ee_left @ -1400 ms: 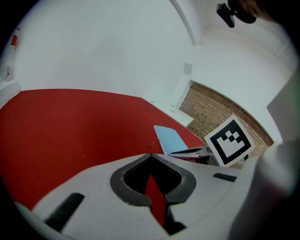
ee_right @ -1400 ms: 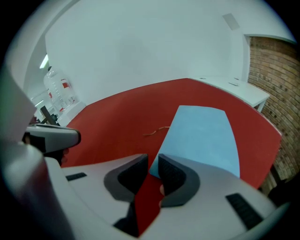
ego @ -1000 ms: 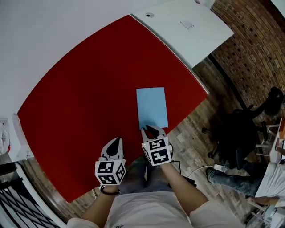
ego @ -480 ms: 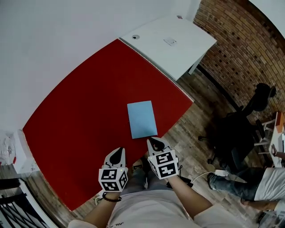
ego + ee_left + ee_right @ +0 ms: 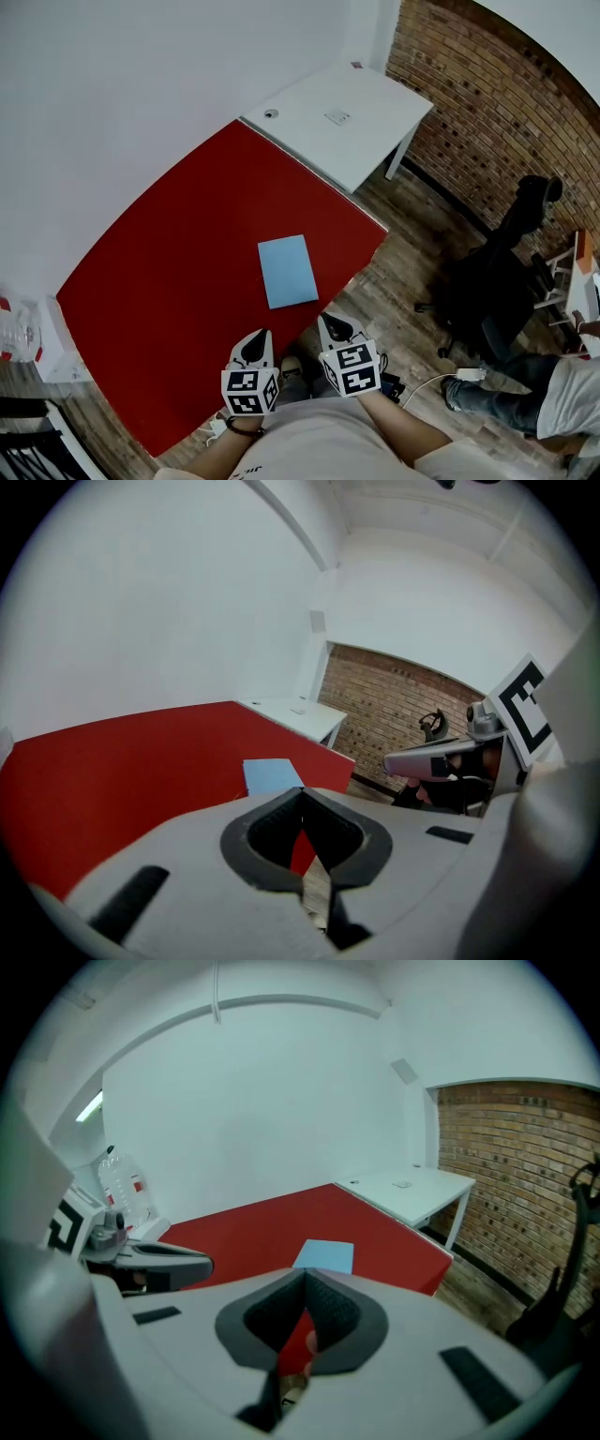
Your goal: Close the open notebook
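While both grippers hang in the air just off the near edge of the big red table [image 5: 169, 281], the thin light blue notebook [image 5: 287, 271] lies flat and closed on the red top. It sits close to that near edge, toward the right-hand corner, and no gripper touches it.

The left gripper [image 5: 260, 335] has its jaws pressed together, and they hold nothing. The right gripper [image 5: 330, 320] has just been closing its jaws. Now they meet too, and they are empty. Both grippers point toward the notebook but are apart from it. Only bare red table top lies between them and the notebook.

At the far end of the red table stands a long white table [image 5: 337, 122], right beside it. A plain white wall [image 5: 122, 94] runs along the far side of both tables. A brown brick wall [image 5: 487, 122] is on the right. A black office chair [image 5: 497, 281] stands on the wooden floor [image 5: 394, 291] near the brick wall. A person [image 5: 497, 394] in jeans sits at the right edge of the head view, and a white plug box [image 5: 469, 374] lies on the floor by the legs. A clear plastic bottle [image 5: 117, 1185] with a red label stands past the left end of the red table.
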Motion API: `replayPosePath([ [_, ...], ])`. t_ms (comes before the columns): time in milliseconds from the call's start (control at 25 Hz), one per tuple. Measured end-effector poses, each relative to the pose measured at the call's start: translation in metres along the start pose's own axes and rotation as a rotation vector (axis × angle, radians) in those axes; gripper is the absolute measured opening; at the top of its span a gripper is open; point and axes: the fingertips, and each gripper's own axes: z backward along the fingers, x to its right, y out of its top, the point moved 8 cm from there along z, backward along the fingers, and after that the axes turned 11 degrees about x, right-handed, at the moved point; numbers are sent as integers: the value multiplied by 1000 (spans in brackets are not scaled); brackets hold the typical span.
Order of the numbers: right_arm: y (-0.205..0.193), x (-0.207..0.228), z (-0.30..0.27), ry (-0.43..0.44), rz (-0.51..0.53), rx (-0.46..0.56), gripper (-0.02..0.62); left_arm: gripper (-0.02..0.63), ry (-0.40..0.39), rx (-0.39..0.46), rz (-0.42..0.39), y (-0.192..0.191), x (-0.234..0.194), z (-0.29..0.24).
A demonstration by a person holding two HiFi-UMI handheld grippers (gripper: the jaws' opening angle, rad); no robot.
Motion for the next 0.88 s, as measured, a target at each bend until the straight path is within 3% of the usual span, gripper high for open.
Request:
replayPosePath([
  [240, -8, 10, 12, -28, -5, 30, 6, 6, -57, 13, -37, 3, 23, -11],
  [880, -7, 25, 31, -42, -15, 68, 6, 6, -52, 38, -46, 11, 44, -15],
])
